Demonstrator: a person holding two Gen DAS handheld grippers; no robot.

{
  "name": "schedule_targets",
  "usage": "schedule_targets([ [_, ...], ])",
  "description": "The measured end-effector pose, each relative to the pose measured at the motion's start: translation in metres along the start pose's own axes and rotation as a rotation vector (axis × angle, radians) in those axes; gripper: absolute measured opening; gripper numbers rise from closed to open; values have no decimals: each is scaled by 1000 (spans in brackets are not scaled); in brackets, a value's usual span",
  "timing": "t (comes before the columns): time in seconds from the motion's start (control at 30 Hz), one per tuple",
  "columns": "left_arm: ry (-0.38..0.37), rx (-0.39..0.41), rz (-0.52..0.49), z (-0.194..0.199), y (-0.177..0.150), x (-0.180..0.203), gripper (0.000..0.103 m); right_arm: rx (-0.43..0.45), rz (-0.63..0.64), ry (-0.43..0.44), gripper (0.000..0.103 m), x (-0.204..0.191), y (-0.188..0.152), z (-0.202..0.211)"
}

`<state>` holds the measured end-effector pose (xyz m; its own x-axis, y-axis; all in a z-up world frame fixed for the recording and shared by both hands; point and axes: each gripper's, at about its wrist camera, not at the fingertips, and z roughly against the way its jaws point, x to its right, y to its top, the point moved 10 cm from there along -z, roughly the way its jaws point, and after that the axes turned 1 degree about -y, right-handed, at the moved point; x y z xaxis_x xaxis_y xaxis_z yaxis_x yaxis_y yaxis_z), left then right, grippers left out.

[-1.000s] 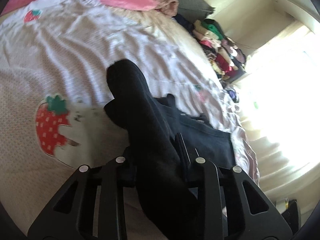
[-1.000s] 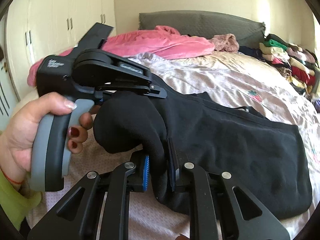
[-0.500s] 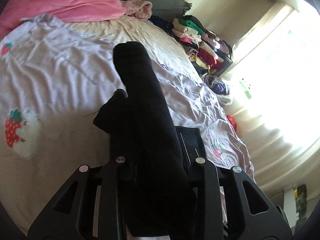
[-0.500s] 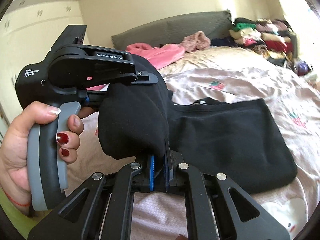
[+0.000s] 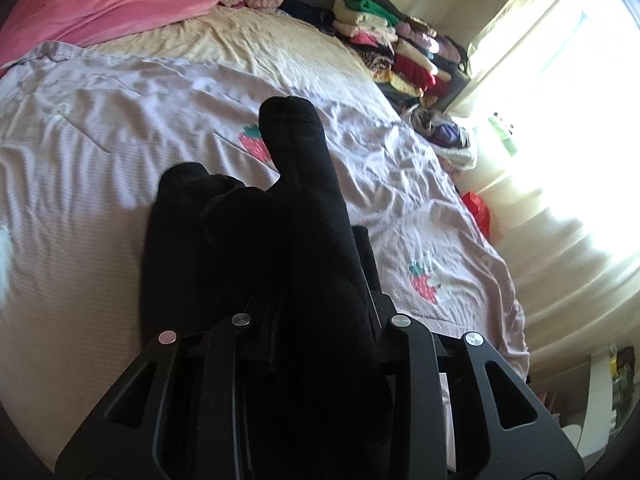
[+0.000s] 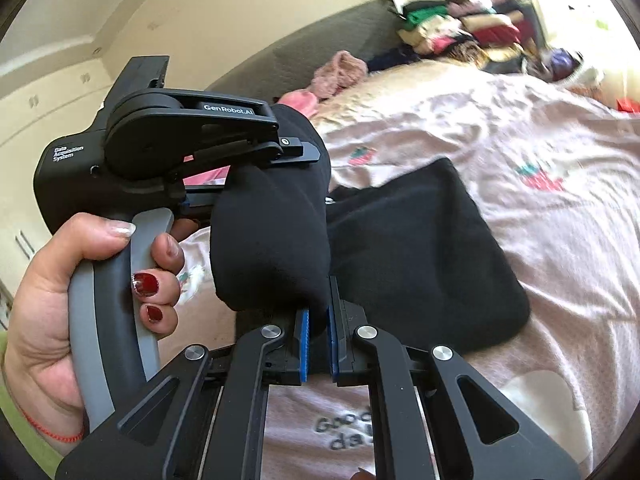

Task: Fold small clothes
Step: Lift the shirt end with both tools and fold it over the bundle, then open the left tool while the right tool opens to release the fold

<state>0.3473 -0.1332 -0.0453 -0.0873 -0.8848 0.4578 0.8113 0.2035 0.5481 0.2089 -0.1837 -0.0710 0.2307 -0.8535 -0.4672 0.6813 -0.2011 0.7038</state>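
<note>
A black garment (image 6: 416, 256) lies partly on the bed, one end lifted by both grippers. My right gripper (image 6: 318, 320) is shut on a bunched fold of it, blue pads (image 6: 304, 334) pinching the cloth. My left gripper (image 6: 280, 156) is seen from the side in the right wrist view, held by a hand, shut on the same end just above. In the left wrist view the black garment (image 5: 304, 240) fills the space between the left gripper's fingers (image 5: 316, 312) and hides the pads.
The bed has a pale pink sheet with strawberry prints (image 5: 256, 142). A pink blanket (image 5: 104, 4) and grey headboard (image 6: 320, 44) are at the far end. Stacks of folded clothes (image 5: 400, 44) stand beside the bed near a bright window (image 5: 568, 92).
Both grippers have swung the held end of the black garment over its lying part, toward the window side. The spread part now looks shorter. Both stay shut.
</note>
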Motion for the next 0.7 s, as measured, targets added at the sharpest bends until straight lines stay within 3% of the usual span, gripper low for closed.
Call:
schedule_targets([
  [0.33,18,-65,-38,-37,-16,29,25,-38,-105,-20,6,33,-9,10],
  [0.37,8,-78,-40,-44,-17,30,29,-50,-116,-23,7,38,-10,9],
  [0.4,-19,-92,-44,-49,-20,34,45,-66,-138,-34,7,46,-12,7],
  [0.43,-65,-116,-52,-54,-22,39,54,-83,-157,-44,9,53,-14,5],
  [0.47,-100,-132,-56,-55,-25,43,56,-98,-169,-51,10,59,-15,3],
  [0.5,-125,-132,-50,-53,-25,44,63,-114,-188,-62,12,67,-17,2],
  [0.6,-181,-66,-10,-30,-16,35,65,-135,-228,-40,16,75,-19,3],
  [0.7,-120,18,9,-3,-8,5,65,-136,-223,-21,27,72,-17,9],
])
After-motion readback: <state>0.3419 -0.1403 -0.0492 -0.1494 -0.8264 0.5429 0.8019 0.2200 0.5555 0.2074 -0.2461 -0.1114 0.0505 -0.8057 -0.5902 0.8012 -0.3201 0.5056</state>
